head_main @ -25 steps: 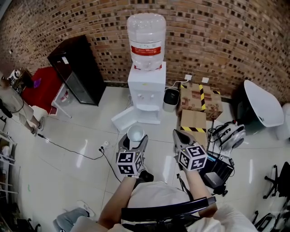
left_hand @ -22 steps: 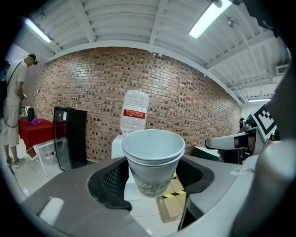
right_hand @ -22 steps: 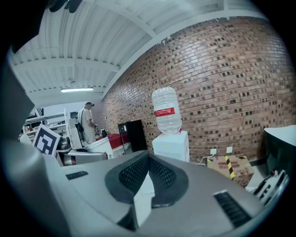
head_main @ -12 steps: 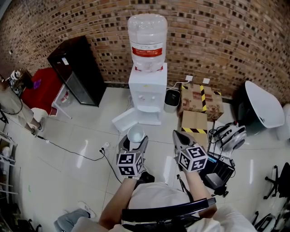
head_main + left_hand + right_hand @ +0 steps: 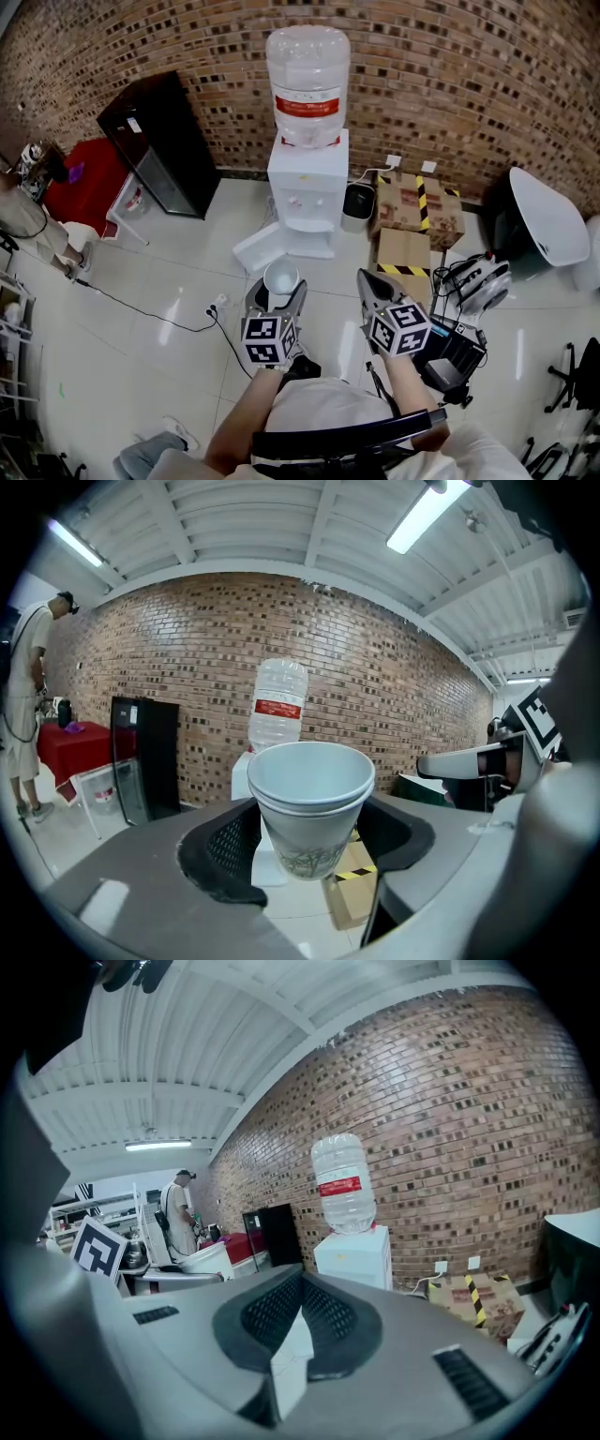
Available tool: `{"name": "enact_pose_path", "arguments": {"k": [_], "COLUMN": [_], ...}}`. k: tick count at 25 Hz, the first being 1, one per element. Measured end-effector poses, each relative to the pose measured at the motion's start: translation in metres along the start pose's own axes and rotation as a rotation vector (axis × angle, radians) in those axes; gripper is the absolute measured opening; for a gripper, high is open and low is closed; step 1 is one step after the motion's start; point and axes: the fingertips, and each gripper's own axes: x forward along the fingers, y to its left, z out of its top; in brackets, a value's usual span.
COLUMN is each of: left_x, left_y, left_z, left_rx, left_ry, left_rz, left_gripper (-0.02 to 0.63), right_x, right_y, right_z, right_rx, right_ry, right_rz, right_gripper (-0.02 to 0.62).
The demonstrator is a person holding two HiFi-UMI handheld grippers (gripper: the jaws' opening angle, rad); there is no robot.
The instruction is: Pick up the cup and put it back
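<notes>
The left gripper [image 5: 277, 294] has its 2 jaws clamped on the cup [image 5: 311, 808], which is upright in the air, well short of the water dispenser [image 5: 305, 192]. Beside it, the right gripper [image 5: 298, 1326] has its jaws pressed together, with nothing between them.

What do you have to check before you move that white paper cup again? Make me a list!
1. White paper cup sits between the left gripper's jaws, with the pads on its sides: ok.
2. Cup is upright, mouth up: ok.
3. It is a single cup, not two nested: cannot tell; a second rim shows just under the first.
4. Right gripper is shut, empty and apart from the cup: ok.
5. Way ahead to the white water dispenser is free of things: ok.
6. The spot where the cup goes back is in view: cannot tell.
</notes>
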Motion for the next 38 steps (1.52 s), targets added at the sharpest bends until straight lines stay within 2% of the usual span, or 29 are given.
{"name": "enact_pose_path", "arguments": {"k": [15, 25, 34, 38], "left_x": [0.028, 0.060, 0.093, 0.109], "left_y": [0.022, 0.060, 0.088, 0.095], "left_z": [0.003, 0.001, -0.037, -0.059], "left_rx": [-0.015, -0.037, -0.042, -0.037], "left_ry": [0.025, 0.045, 0.120, 0.130], "left_rz": [-0.022, -0.054, -0.063, -0.054], "left_gripper": [0.327, 0.327, 0.327, 0.327], "right_x": [0.038, 0.084, 0.107, 0.129], "right_y": [0.003, 0.002, -0.017, -0.032], "right_z": [0.002, 0.001, -0.021, -0.028], "right_rx": [-0.002, 0.021, 0.038, 0.012], "right_ry": [0.040, 0.055, 0.092, 0.084], "right_rz": [0.004, -0.037, -0.077, -0.069], "right_gripper": [0.012, 0.012, 0.012, 0.012]}}
